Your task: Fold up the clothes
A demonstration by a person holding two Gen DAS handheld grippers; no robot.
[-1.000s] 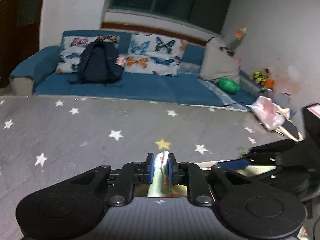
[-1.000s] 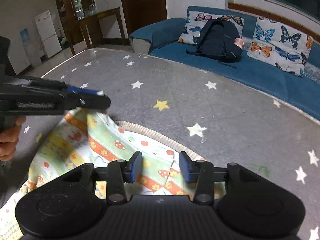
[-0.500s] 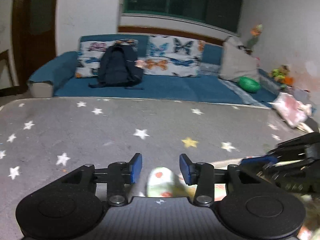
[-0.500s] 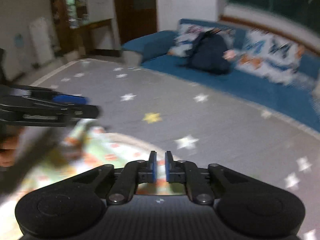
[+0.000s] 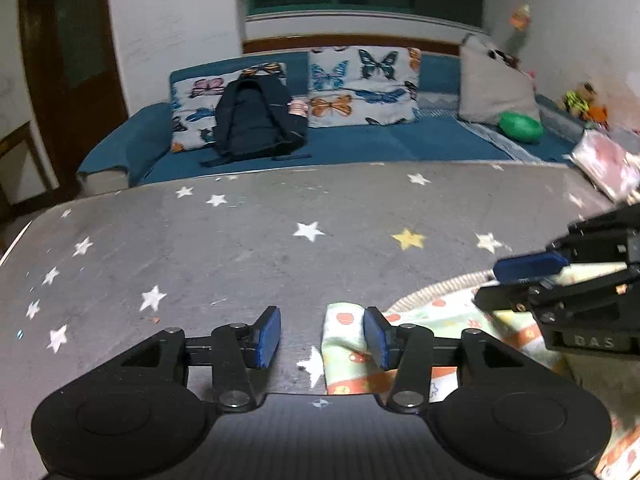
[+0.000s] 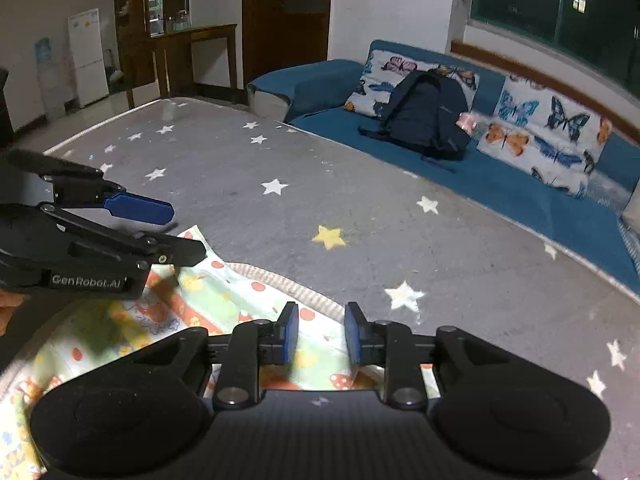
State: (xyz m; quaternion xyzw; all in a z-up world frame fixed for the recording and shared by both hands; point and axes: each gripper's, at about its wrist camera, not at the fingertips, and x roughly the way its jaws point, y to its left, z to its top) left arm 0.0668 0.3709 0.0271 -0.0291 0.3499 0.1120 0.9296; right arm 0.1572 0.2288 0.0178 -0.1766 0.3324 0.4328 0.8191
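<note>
1. Lying flat on the grey star-printed mattress cover (image 5: pixel 240 248), the pale green, mushroom-and-stripe patterned garment (image 6: pixel 224 296) sits on the side of the yellow star (image 6: pixel 329 237) nearest the cameras, with its ribbed beige hem (image 6: pixel 296 286) turned toward that star.
2. The left gripper (image 5: pixel 322 336) has its jaws opening, about half apart. A folded corner of the garment pokes up just inside its right blue pad, but nothing is pinched.
3. The right gripper (image 6: pixel 322 332) also has its jaws opening, with a narrower gap. The garment lies beneath and between the pads, which are not pressing on it.
4. Judging from this, a fold has just been laid down and both hands are letting go of the cloth.
5. The next move likely calls for lifting clear without dragging the fabric, then picking a fresh edge on the near side of the yellow star for another fold.
</note>
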